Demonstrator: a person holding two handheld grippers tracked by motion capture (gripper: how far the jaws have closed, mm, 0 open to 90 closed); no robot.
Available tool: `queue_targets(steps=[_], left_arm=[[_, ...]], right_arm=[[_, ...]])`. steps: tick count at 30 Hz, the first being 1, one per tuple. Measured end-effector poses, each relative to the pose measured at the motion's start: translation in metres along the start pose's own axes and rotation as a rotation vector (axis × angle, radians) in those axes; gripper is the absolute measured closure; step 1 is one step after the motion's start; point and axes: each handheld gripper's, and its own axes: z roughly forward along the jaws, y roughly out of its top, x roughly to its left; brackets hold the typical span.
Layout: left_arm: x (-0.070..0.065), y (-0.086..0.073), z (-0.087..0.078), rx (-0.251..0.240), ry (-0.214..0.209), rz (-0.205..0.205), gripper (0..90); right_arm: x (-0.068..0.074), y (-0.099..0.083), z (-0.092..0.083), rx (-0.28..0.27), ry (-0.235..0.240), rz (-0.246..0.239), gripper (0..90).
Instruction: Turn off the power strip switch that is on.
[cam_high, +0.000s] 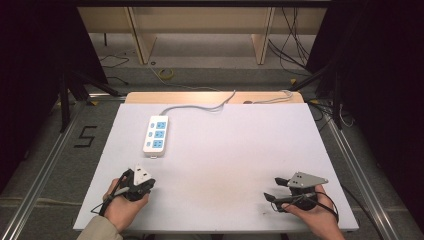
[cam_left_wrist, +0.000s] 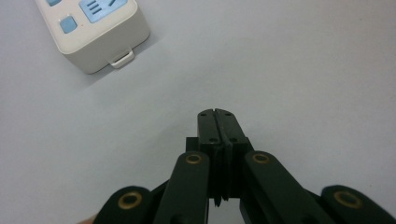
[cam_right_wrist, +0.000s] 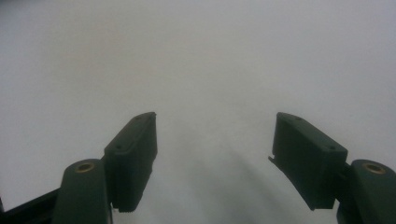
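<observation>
Item: white power strip (cam_high: 156, 133), lying flat on the white surface (cam_high: 225, 160), far left, just ahead of my left hand-held gripper (cam_high: 140, 181), clenched empty; my right hand-held gripper (cam_high: 274, 189), released, well apart

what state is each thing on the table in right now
power strip: lying flat on the white table, sockets up and empty, its cable trailing off the far edge
left hand-held gripper: shut, nothing between the jaws, just short of the strip
right hand-held gripper: open, empty, over bare table
</observation>
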Motion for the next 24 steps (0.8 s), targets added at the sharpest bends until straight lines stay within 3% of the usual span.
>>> queue_targets(steps=[11,24], left_arm=[[0.006,0.0046,-0.0043,-0.001,0.03,-0.05,89.8],[0.0096,0.0083,-0.005,0.005,0.047,-0.059,89.8]], right_arm=[[0.0004,0.0003,0.0,-0.001,0.001,0.001,31.6],[0.0002,0.0005,0.0001,-0.004,0.001,0.001,31.6]])
